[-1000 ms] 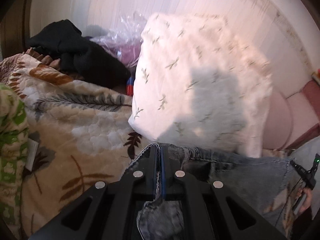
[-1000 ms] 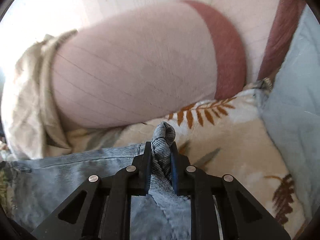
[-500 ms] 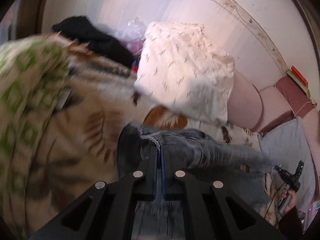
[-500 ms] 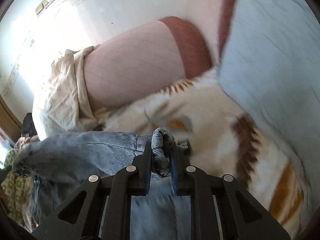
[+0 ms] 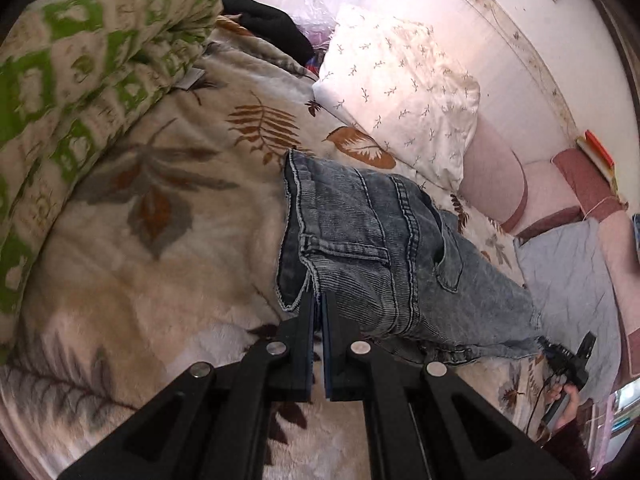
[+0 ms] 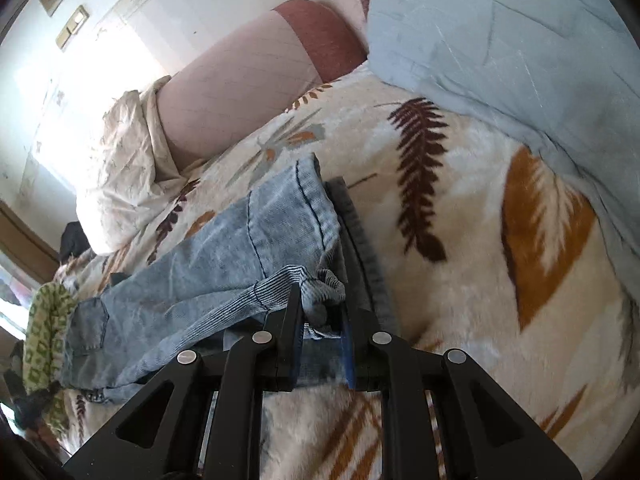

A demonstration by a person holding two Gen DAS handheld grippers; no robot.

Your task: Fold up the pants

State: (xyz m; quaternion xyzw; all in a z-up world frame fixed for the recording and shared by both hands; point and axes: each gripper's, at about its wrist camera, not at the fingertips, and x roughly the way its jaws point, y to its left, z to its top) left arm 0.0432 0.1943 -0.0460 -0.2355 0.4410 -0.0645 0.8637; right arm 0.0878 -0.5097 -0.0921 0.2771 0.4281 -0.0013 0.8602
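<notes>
- Left wrist view: the left gripper (image 5: 319, 300) has its fingers clenched almost together on the waistband corner of the pants (image 5: 384, 248), with only a thin edge of denim between them.
- The pants lie along the bed on a leaf-patterned blanket (image 5: 132, 248), waist end nearest this camera, legs running off toward the far side. A back pocket faces up, so the garment looks already doubled leg over leg.
- A white pillow (image 5: 404, 96) and a green-patterned quilt (image 5: 68, 68) flank the pants without touching them. The right gripper (image 5: 570, 364) shows small at the leg end.
- Right wrist view: the right gripper (image 6: 320, 316) is low over the hems of the pants (image 6: 256, 248). Its fingers stand apart with a bunched cuff between them; whether they pinch or have let go I cannot tell.
- One hem lies over the other on the blanket (image 6: 460, 300), beside a blue cushion (image 6: 520, 40). Holding both ends likely keeps the cloth taut and straight as it settles, ready for a crosswise fold.
</notes>
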